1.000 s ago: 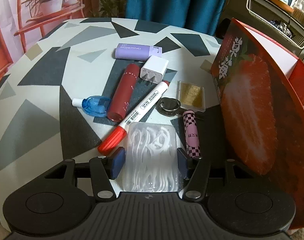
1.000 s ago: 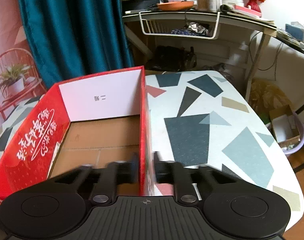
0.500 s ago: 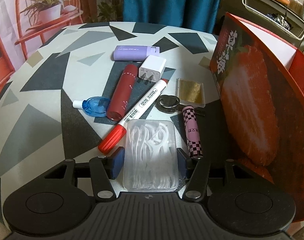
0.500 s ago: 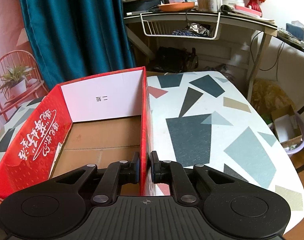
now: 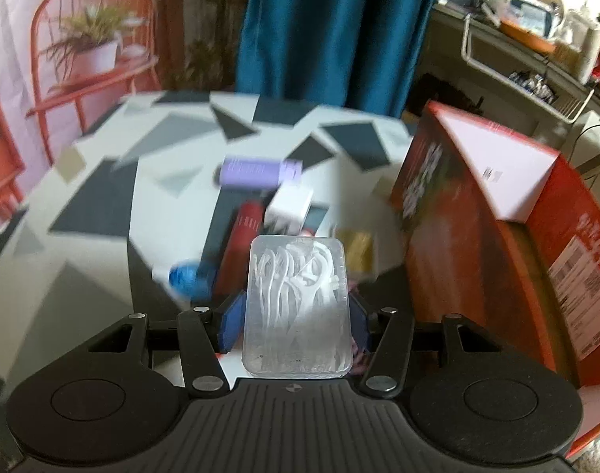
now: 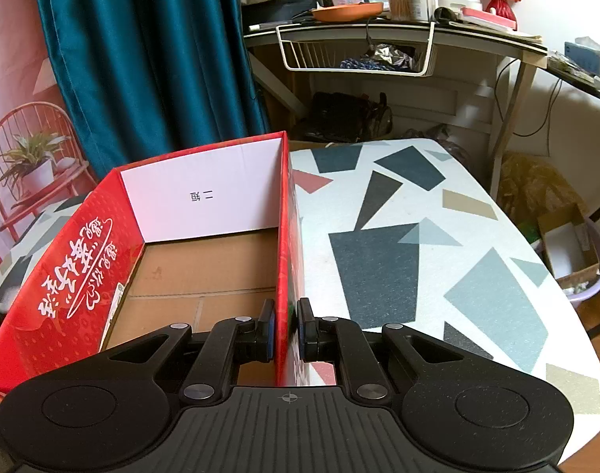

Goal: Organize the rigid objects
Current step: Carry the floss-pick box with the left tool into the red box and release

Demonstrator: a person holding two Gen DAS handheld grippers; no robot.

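Note:
My left gripper is shut on a clear plastic case of white floss picks and holds it lifted above the table. Below it, blurred, lie a purple case, a white charger, a dark red tube, a blue tape dispenser and a gold card. The red open box stands to the right. My right gripper is shut on the right wall of the red box, whose cardboard floor is bare.
The patterned table extends right of the box. A teal curtain hangs behind. A cluttered desk with a wire basket stands at the back right, and a lilac tub with a carton sits on the floor.
My left gripper has lifted the floss pick case off the table and tipped upward; the view is blurred with motion. My right gripper has stayed clamped on the box wall.

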